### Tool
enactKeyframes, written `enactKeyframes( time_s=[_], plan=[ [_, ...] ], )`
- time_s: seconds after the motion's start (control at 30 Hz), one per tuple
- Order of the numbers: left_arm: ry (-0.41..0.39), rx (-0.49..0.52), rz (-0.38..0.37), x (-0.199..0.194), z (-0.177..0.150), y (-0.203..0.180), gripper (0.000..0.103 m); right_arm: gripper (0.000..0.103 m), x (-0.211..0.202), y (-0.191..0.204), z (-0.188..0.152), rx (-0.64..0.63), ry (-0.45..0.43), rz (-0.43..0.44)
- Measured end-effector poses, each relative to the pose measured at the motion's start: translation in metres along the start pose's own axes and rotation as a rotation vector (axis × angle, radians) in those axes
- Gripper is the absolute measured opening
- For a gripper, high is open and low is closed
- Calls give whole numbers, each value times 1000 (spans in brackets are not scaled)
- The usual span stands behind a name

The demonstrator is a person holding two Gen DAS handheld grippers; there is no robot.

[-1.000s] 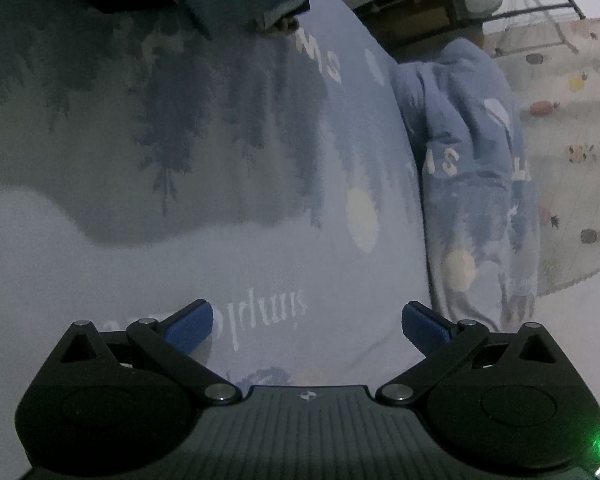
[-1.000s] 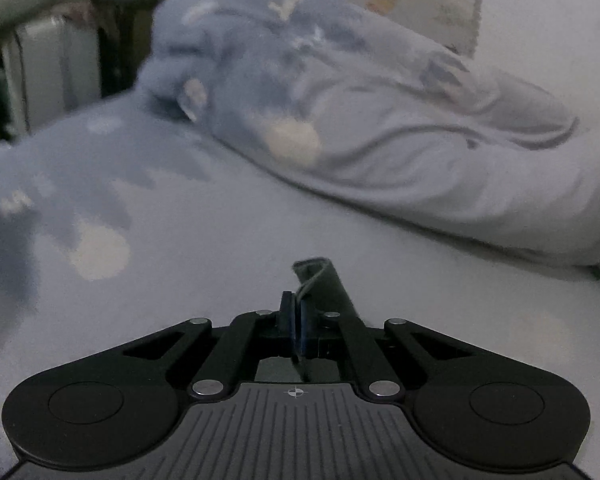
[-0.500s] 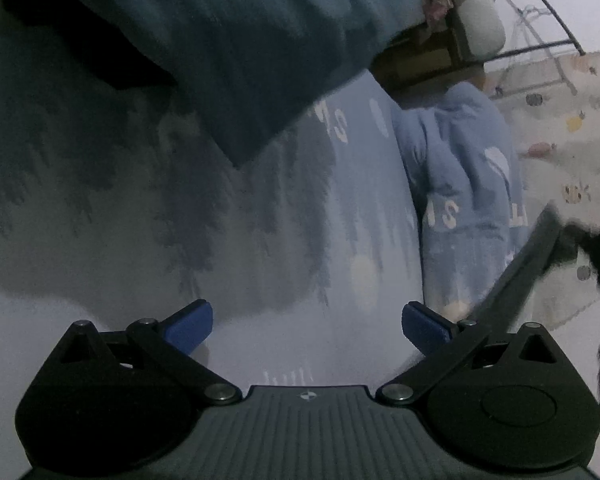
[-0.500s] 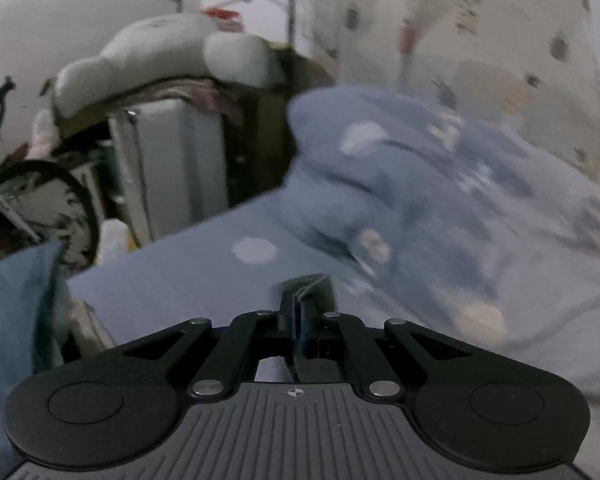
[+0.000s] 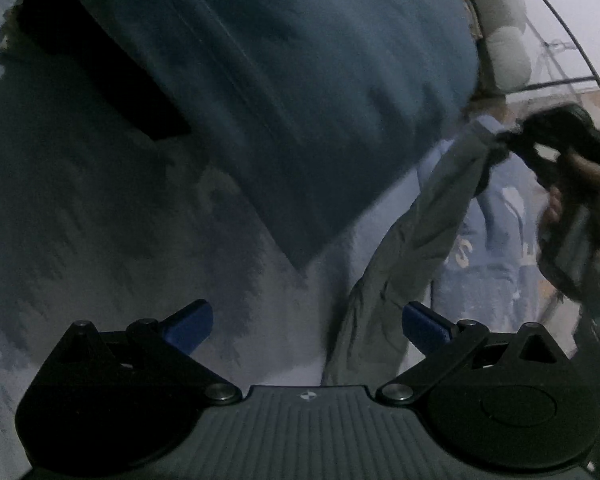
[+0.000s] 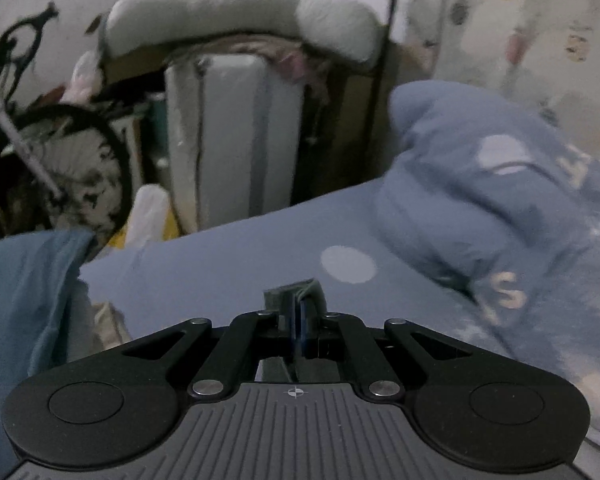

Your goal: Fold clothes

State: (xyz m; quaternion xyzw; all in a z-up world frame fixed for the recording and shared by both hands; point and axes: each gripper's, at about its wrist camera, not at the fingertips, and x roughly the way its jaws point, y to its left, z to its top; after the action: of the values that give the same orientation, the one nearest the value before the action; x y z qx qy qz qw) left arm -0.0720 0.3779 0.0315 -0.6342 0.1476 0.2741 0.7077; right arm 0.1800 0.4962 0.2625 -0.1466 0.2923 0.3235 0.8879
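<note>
A grey garment (image 5: 404,248) stretches taut from the bed sheet (image 5: 100,208) near my left gripper up to the upper right. There my right gripper (image 5: 504,140), held by a hand (image 5: 580,196), is shut on its end. In the right wrist view a grey fabric edge (image 6: 296,290) pokes out past the shut right gripper (image 6: 300,312). My left gripper (image 5: 306,322) hangs open over the sheet. Its right blue pad (image 5: 424,324) is close beside the garment, and nothing lies between the pads. A blurred teal-blue cloth (image 5: 300,80) fills the top of the left view.
A bunched blue duvet (image 6: 500,208) with pale dots and letters lies on the right of the bed. Beyond the bed edge stand a white cabinet (image 6: 236,136) topped by a plush toy (image 6: 240,12), a bicycle wheel (image 6: 72,160) and a patterned curtain (image 6: 548,40). Teal cloth (image 6: 20,300) shows at the left.
My right gripper swept up into the left wrist view, drawing the grey garment taut. Its own view swung from the duvet to the furniture. The teal cloth now covers more of the left view.
</note>
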Motion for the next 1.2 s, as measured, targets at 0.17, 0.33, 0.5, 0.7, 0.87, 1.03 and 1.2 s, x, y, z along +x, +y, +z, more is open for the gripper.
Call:
enactKeyframes(
  time_s=[0.17, 0.33, 0.5, 0.7, 0.87, 1.03, 1.2],
  plan=[
    [7, -17, 17, 4, 9, 8, 103, 3, 27, 47, 9, -41, -1, 64],
    [17, -35, 22, 7, 15, 13, 103, 3, 37, 74, 24, -50, -30, 73],
    [19, -38, 22, 8, 18, 15, 103, 7, 63, 93, 17, -76, 56, 69],
    [27, -16, 20, 12, 15, 12, 103, 71, 37, 91, 20, -46, -48, 38],
    [50, 30, 16, 19, 6, 3, 103, 86, -25, 46, 26, -8, -128, -6],
    [119, 88, -9, 34, -1, -6, 103, 98, -126, -23, 15, 67, -229, -53],
    [132, 172, -5, 41, -9, -17, 103, 103, -219, -91, -27, 117, -290, -109]
  ],
)
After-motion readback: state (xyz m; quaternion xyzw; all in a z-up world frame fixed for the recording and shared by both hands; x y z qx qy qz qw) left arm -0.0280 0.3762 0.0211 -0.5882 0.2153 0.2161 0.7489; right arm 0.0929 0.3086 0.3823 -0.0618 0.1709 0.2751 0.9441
